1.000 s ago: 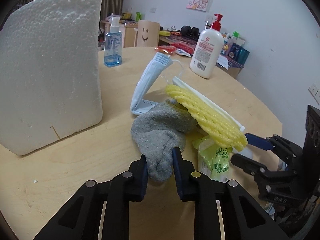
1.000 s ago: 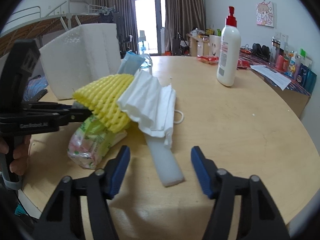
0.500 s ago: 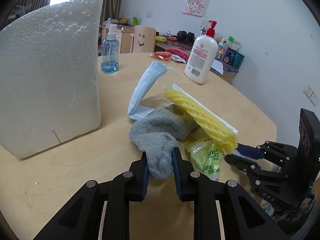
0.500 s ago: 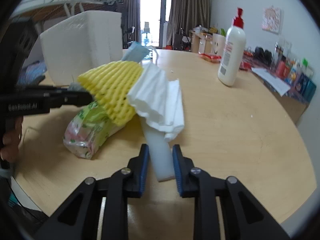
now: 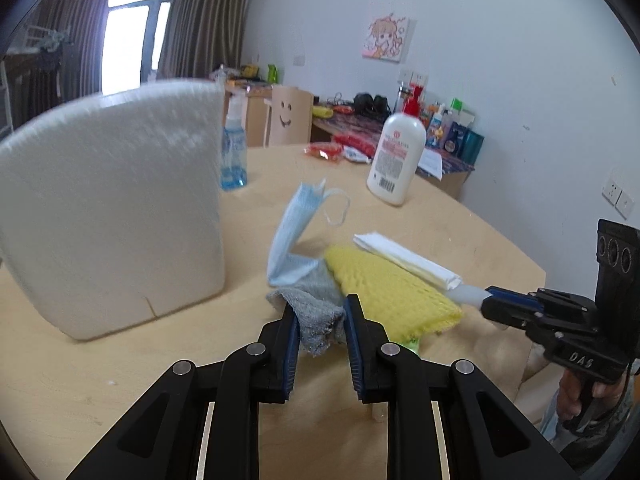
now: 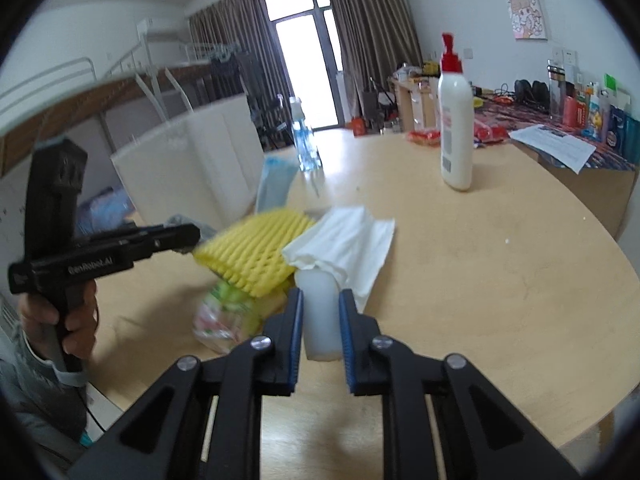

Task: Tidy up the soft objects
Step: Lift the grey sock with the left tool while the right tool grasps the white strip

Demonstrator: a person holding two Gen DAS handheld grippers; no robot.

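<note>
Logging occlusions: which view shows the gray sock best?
The left wrist view. The gray sock sits centered, pinched in the left gripper, under the yellow foam net. The right wrist view shows almost none of it, hidden behind that net.

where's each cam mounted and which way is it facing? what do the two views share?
Left wrist: on the left gripper, looking along its fingers at the grey sock they pinch; the right gripper and hand show at right.
Right wrist: on the right gripper, jaws closing on the white foam strip; the left gripper and hand show at left.
Shared: yellow foam net, white tissue, lotion bottle, foam box, table.
</note>
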